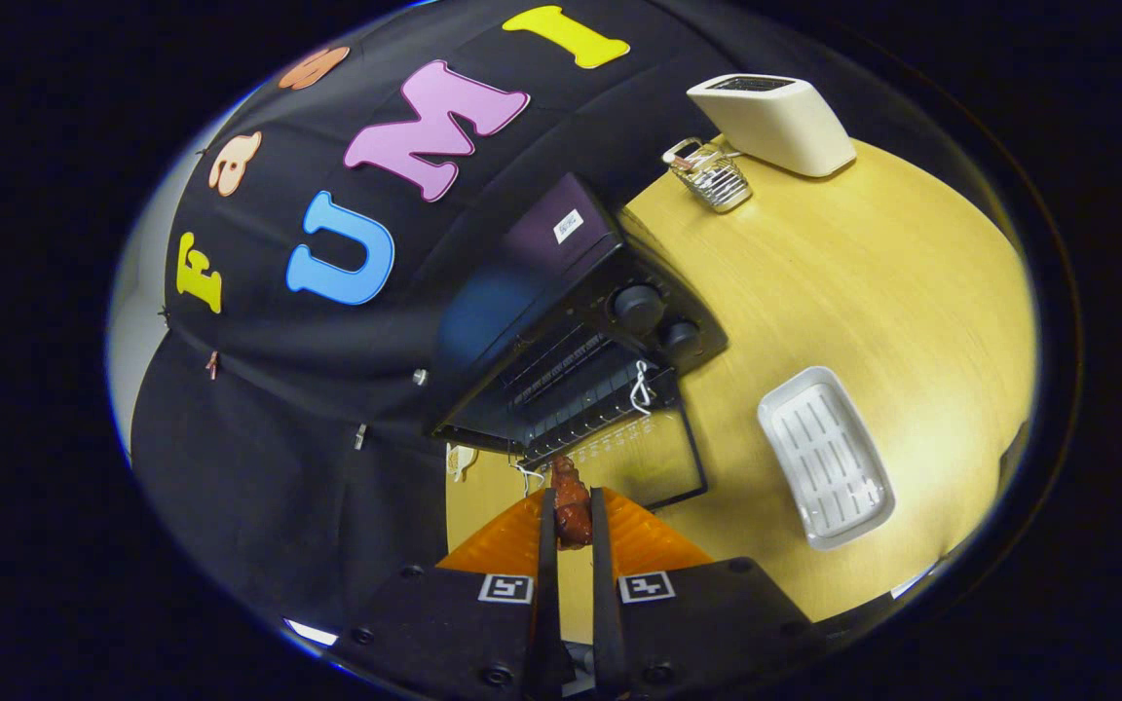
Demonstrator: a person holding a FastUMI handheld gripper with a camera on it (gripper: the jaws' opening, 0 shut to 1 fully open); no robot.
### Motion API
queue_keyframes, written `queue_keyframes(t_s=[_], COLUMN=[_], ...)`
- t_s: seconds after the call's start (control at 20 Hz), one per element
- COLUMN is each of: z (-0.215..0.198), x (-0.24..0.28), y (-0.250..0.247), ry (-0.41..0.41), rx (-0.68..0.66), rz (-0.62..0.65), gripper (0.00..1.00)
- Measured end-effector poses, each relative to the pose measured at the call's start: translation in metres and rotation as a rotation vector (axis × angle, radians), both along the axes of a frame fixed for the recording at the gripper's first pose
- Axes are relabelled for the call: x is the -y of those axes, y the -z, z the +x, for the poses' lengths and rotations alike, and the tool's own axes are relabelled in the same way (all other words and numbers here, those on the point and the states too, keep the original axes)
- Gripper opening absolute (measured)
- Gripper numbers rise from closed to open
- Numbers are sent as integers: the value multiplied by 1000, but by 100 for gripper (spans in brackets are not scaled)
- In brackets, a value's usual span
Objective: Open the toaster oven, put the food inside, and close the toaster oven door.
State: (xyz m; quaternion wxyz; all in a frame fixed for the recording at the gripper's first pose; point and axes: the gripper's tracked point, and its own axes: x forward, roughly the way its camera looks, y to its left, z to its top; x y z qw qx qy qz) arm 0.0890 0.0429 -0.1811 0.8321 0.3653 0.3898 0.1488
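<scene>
Tabletop (873,292) of pale wood carries the black toaster oven (571,321), whose glass door (654,462) already hangs open, so by my reading the step in hand is carrying the food in. Gripper (572,516) fingers are clamped on a reddish-brown piece of food (571,506), held just short of the open door with the wire rack (571,394) beyond it; the next move calls for a level reach over the door onto the rack, then release. Smaller things are hard to read: the oven's interior is dark, and what kind of food it is I cannot tell.
</scene>
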Motion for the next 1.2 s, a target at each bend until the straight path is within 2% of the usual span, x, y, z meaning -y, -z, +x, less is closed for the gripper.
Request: queue_keyframes(t_s=[0.1,0.3,0.55,0.7,0.85,1.2], z=[17,44,75,86,105,131], x=[-19,-43,-47,-59,-63,-90], y=[-3,10,31,47,59,72], ry=[22,89,207,255,329,338], rx=[41,36,93,56,88,102], rz=[39,112,80,168,201,268], gripper=[17,17,17,17,17,17])
